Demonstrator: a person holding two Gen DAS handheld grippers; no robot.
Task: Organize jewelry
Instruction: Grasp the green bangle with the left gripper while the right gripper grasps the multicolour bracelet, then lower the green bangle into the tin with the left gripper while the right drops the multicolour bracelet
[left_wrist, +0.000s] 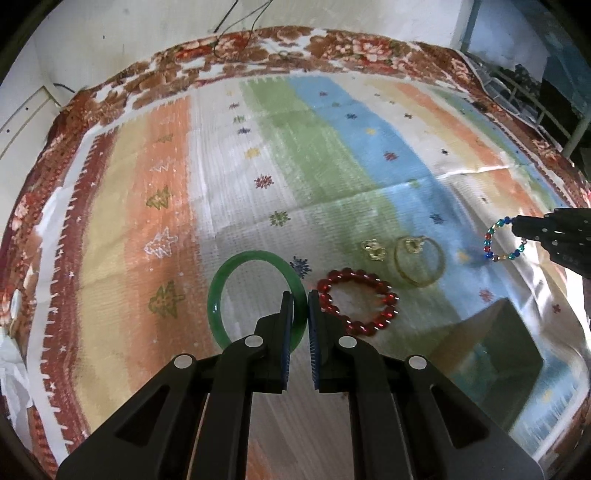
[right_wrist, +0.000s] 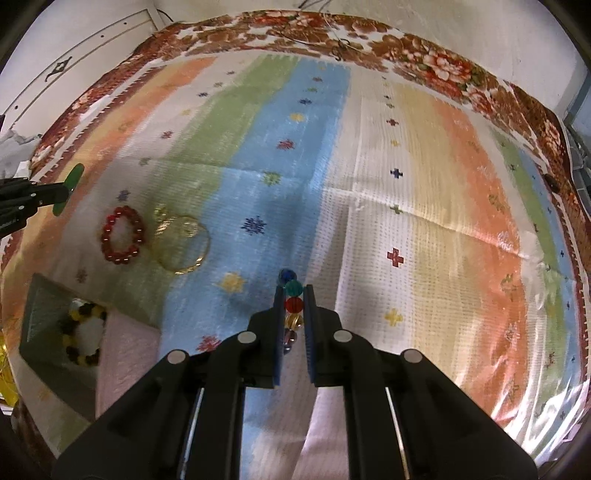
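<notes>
My left gripper (left_wrist: 300, 295) is shut on the green bangle (left_wrist: 221, 284), pinching its right side; the bangle hangs lifted off the striped cloth. In the right wrist view that bangle (right_wrist: 72, 181) shows edge-on at the far left, held by the left gripper (right_wrist: 61, 192). My right gripper (right_wrist: 293, 290) is shut on a multicoloured bead bracelet (right_wrist: 294, 295), whose beads line up between the pads. The left wrist view shows this bracelet (left_wrist: 496, 254) as a loop dangling from the right gripper (left_wrist: 515, 225). A red bead bracelet (left_wrist: 384, 295) (right_wrist: 107, 236), a thin gold bangle (left_wrist: 437, 271) (right_wrist: 203, 251) and gold earrings (left_wrist: 375, 249) lie on the cloth.
An open grey-green box (right_wrist: 40, 314) at the lower left holds a yellow-and-black bead bracelet (right_wrist: 79, 354); the same box (left_wrist: 517, 332) shows at the lower right of the left view. A pink cloth (right_wrist: 125, 362) lies beside it. A floral blanket (left_wrist: 258, 48) borders the striped cloth (right_wrist: 424, 166).
</notes>
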